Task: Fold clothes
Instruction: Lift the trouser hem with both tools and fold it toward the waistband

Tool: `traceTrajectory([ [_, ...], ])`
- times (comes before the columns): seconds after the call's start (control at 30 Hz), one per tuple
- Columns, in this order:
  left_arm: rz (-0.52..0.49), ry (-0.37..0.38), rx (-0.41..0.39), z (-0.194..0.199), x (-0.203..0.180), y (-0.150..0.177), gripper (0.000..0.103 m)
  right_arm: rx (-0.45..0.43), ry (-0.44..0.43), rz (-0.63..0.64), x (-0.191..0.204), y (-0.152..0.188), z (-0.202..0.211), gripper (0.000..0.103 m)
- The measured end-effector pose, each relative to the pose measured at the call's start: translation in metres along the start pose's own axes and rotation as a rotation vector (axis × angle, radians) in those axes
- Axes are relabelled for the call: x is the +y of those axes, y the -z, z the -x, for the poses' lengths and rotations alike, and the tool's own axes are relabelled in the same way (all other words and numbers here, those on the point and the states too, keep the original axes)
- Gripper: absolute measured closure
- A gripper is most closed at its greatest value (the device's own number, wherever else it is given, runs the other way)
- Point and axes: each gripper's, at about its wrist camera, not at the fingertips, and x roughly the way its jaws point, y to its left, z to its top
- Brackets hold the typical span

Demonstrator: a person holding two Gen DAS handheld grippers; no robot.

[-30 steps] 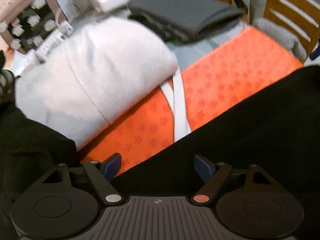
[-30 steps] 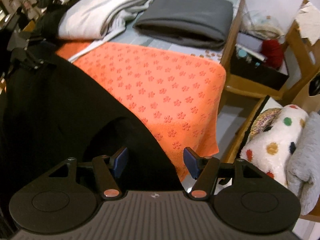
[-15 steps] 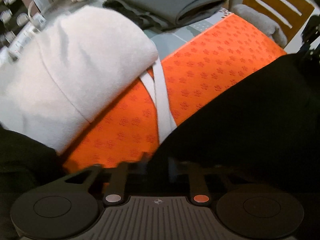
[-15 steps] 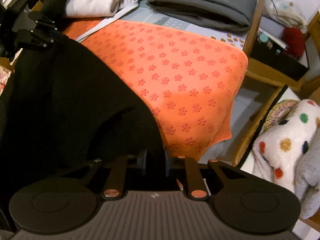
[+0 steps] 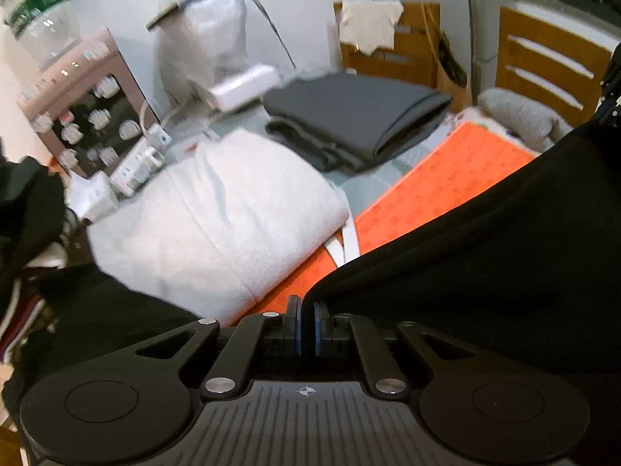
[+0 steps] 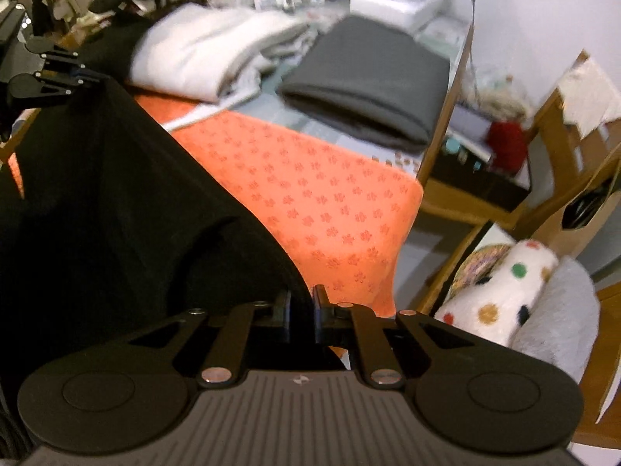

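- Two grippers work one black garment (image 5: 485,272); three other textile piles lie on the table: a white fleece bundle (image 5: 217,225), a folded dark grey cloth (image 5: 357,116) and, under them all, one orange towel (image 6: 310,194) with a small flower pattern
- At far left of the left wrist view stand a pink appliance (image 5: 77,108) with white knobs and a clear bottle above it; a white power strip lies beside it
- The left gripper (image 5: 305,326) is clamped on the garment's edge, blue pads pressed together with black cloth between them
- The garment is plain, matte black, with no visible print; it hangs taut between the two grippers, sloping over the orange towel's near side, with a soft rounded fold bulging near the right gripper
- The right gripper (image 6: 301,312) is closing, its pads pinching the black cloth's edge
- In the right wrist view the left gripper shows at upper left, at the garment's other end
- At right, one polka-dot plush pillow (image 6: 504,283) sits beside a grey fleece one
- A second ago both pairs of jaws stood wide apart over the flat-lying garment; since then they have closed on it and lifted its edge off the towel
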Motion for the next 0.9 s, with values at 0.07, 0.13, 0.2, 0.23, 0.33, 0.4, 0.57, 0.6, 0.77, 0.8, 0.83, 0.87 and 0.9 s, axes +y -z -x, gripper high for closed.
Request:
traceTrajectory([
  [0.07,0.007,-0.007,-0.031,0.025,-0.004,0.007,0.094,-0.037,0.022,0.020,0.013,0.007,0.018,0.091],
  [0.13,0.017,-0.013,-0.059,0.051,-0.008,0.016,0.094,-0.085,0.048,0.066,0.031,0.017,0.036,0.091],
  [0.2,0.033,-0.017,-0.079,0.075,-0.010,0.025,0.094,-0.126,0.082,0.114,0.051,0.029,0.055,0.091],
  [0.23,0.038,-0.024,-0.090,0.087,-0.013,0.031,0.094,-0.143,0.098,0.128,0.061,0.035,0.063,0.091],
  [0.33,0.032,-0.053,-0.122,0.119,-0.027,0.050,0.094,-0.180,0.144,0.165,0.089,0.054,0.083,0.091],
  [0.4,0.038,-0.067,-0.140,0.138,-0.036,0.064,0.094,-0.200,0.177,0.188,0.109,0.068,0.095,0.091],
  [0.57,0.012,-0.112,-0.180,0.184,-0.066,0.108,0.094,-0.234,0.248,0.244,0.153,0.103,0.114,0.091],
  [0.6,0.014,-0.119,-0.186,0.192,-0.073,0.116,0.094,-0.240,0.257,0.258,0.161,0.112,0.117,0.091],
  [0.77,-0.005,-0.178,-0.193,0.224,-0.114,0.153,0.094,-0.273,0.284,0.342,0.195,0.155,0.126,0.091],
  [0.8,-0.006,-0.189,-0.192,0.229,-0.122,0.159,0.094,-0.280,0.287,0.357,0.200,0.164,0.127,0.091],
  [0.83,-0.006,-0.202,-0.188,0.232,-0.130,0.165,0.094,-0.285,0.288,0.374,0.204,0.173,0.129,0.091],
  [0.87,-0.005,-0.213,-0.182,0.236,-0.138,0.170,0.094,-0.291,0.290,0.390,0.207,0.182,0.130,0.091],
  [0.9,-0.005,-0.224,-0.175,0.240,-0.146,0.173,0.094,-0.296,0.291,0.407,0.211,0.192,0.132,0.091],
])
